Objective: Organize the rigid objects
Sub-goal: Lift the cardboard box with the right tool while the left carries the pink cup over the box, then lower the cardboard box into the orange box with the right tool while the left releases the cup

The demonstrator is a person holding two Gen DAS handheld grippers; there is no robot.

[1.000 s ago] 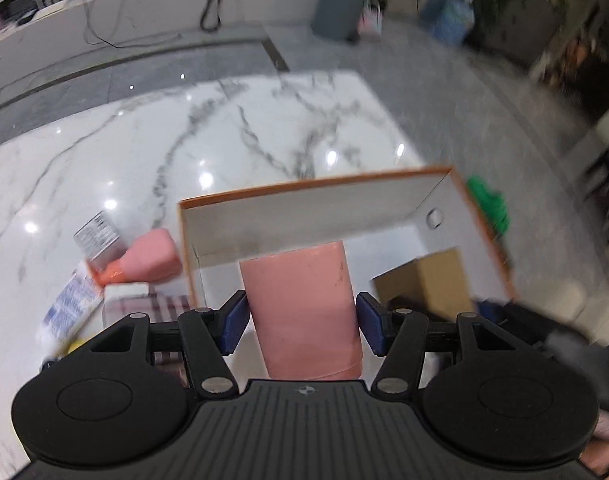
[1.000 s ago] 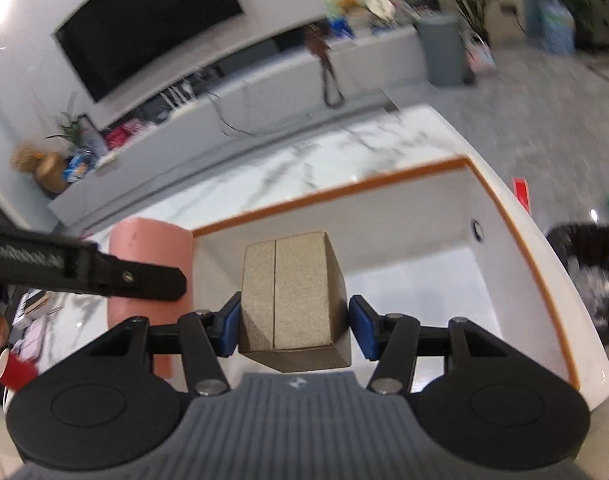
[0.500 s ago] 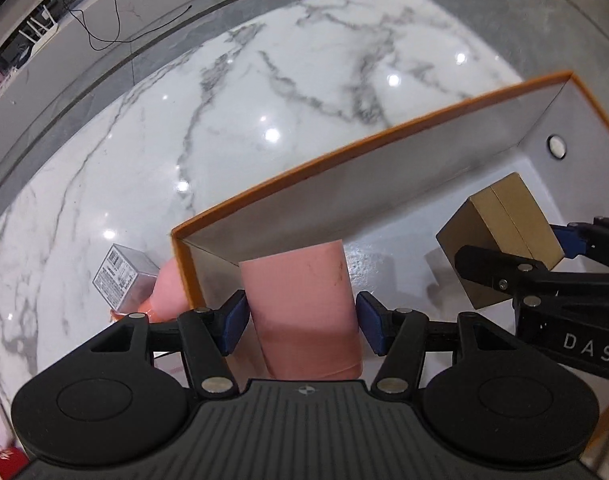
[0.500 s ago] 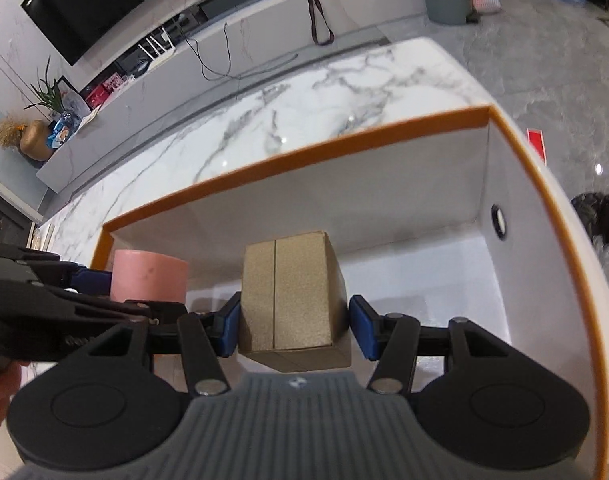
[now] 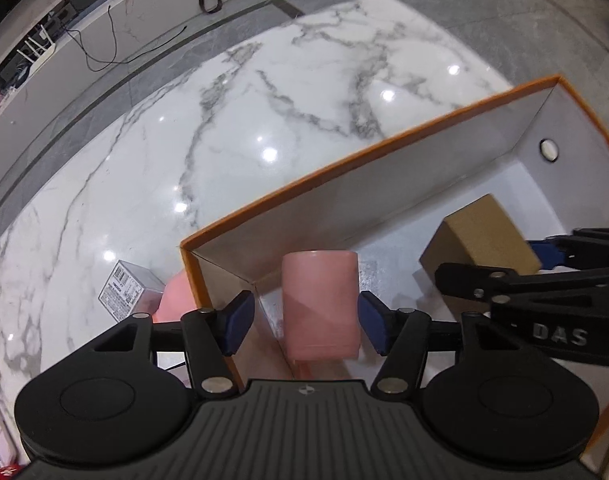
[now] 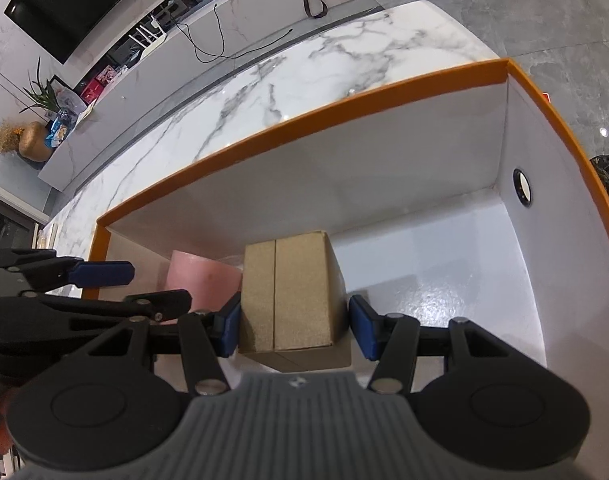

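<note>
In the left wrist view, the left gripper (image 5: 304, 322) stands apart around the pink cup (image 5: 319, 304), pads not touching it (inside the orange-edged box (image 5: 344, 166)). The right gripper (image 6: 294, 326) is clamped on the brown carton (image 6: 290, 294), low centre, over the box floor.

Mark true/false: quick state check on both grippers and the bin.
1. The pink cylinder stands upright inside the orange-rimmed white box. True.
2. The left gripper clamps the pink cylinder. False: its jaws are open, with a gap on the left side.
3. The right gripper holds the brown cardboard box between its jaws. True.
4. The brown cardboard box is out on the marble table. False: it is within the orange-rimmed white box's walls.
</note>
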